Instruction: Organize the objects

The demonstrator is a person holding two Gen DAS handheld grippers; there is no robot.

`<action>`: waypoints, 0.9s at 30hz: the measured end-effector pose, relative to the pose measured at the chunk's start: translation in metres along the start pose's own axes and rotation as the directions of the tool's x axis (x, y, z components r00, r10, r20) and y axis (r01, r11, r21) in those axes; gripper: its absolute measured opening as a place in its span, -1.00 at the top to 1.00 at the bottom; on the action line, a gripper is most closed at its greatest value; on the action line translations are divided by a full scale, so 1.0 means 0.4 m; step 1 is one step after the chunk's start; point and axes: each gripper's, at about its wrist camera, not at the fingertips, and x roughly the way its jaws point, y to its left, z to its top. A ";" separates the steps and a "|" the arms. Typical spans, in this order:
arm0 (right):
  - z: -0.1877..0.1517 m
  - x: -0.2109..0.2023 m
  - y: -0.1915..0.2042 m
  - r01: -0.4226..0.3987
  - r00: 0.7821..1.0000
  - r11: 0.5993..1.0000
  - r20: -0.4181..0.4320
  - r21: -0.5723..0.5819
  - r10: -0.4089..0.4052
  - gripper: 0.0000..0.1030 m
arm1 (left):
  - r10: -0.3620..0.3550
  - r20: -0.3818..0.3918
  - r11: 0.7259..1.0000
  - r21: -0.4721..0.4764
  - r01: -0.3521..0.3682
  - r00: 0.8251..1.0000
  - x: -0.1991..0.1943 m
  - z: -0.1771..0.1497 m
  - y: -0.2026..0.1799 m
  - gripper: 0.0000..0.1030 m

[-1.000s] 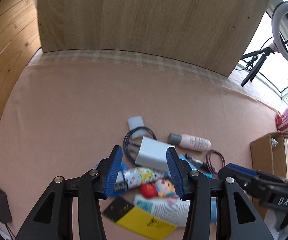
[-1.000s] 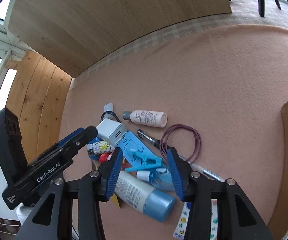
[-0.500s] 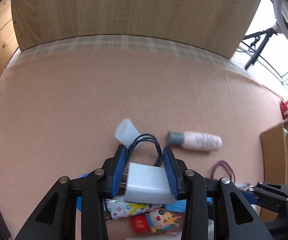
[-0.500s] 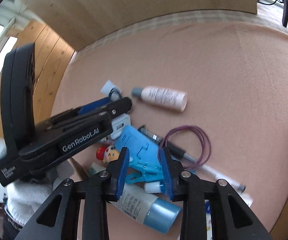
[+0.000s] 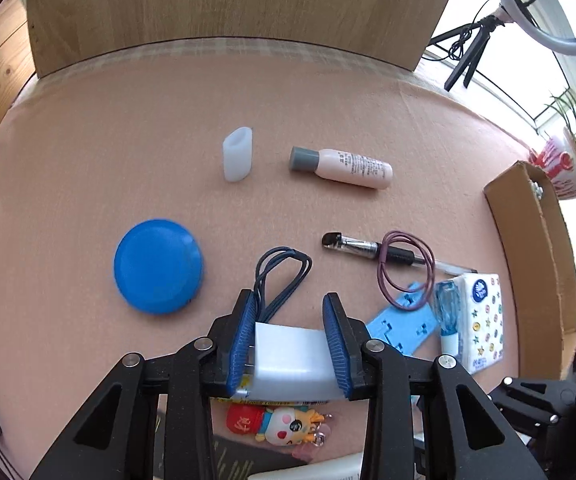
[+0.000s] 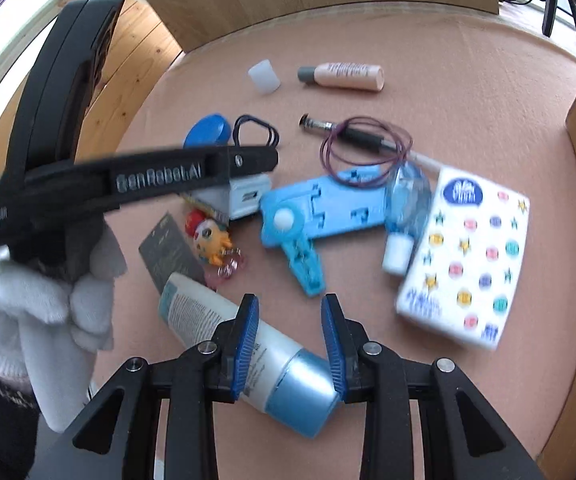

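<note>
left gripper [image 5: 289, 332] has its fingers clamped on the white charger [image 5: 291, 360], one pad on each side. charger looks lifted a bit off the pink table [image 5: 88, 140], though the height is hard to tell. the dark cable [image 5: 284, 276] hangs off the front of the charger, its loop maybe resting on the table.

right gripper [image 6: 288, 330] fingers are parted with nothing held, hovering over the capped end of the white tube [image 6: 256, 356]. that view is motion blurred.

loose on the table: blue lid [image 5: 158, 266], clear cap [image 5: 238, 154], pink bottle [image 5: 341, 168], pen [image 5: 371, 249] with a purple band [image 5: 405, 270] lying over it, blue stand [image 6: 327, 208], clear blue bottle [image 6: 403, 208], tissue pack [image 6: 467, 256], doll keychain [image 6: 212, 240], dark card [image 6: 168, 252]. the cardboard box [image 5: 535, 240] sits at the right edge, open, its inside mostly hidden.

step: charger is picked and the carry phase is starting. nearly everything else is unsorted, so the task looks early.

next, as a guess: move the charger to the box and release above it. the carry needs enough lift that the cable clears the pen and band, or it could snag and drag them. the right gripper could go for the tube, but it needs to drop lower and centre on the tube before closing.
</note>
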 end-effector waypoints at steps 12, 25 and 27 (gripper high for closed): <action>-0.096 -0.002 0.078 -0.076 0.997 0.996 -0.026 -0.045 0.075 0.38 | -0.012 0.096 0.994 -0.106 0.022 0.995 -0.146 -0.101 0.079 0.28; -0.112 0.041 0.178 -0.147 0.988 0.988 -0.049 -0.057 0.144 0.38 | -0.021 0.108 0.992 -0.123 0.034 0.994 -0.211 -0.166 0.136 0.29; -0.106 0.011 0.156 -0.144 0.989 0.989 -0.010 -0.033 0.144 0.38 | -0.025 0.105 0.995 -0.089 0.035 0.994 -0.205 -0.156 0.112 0.29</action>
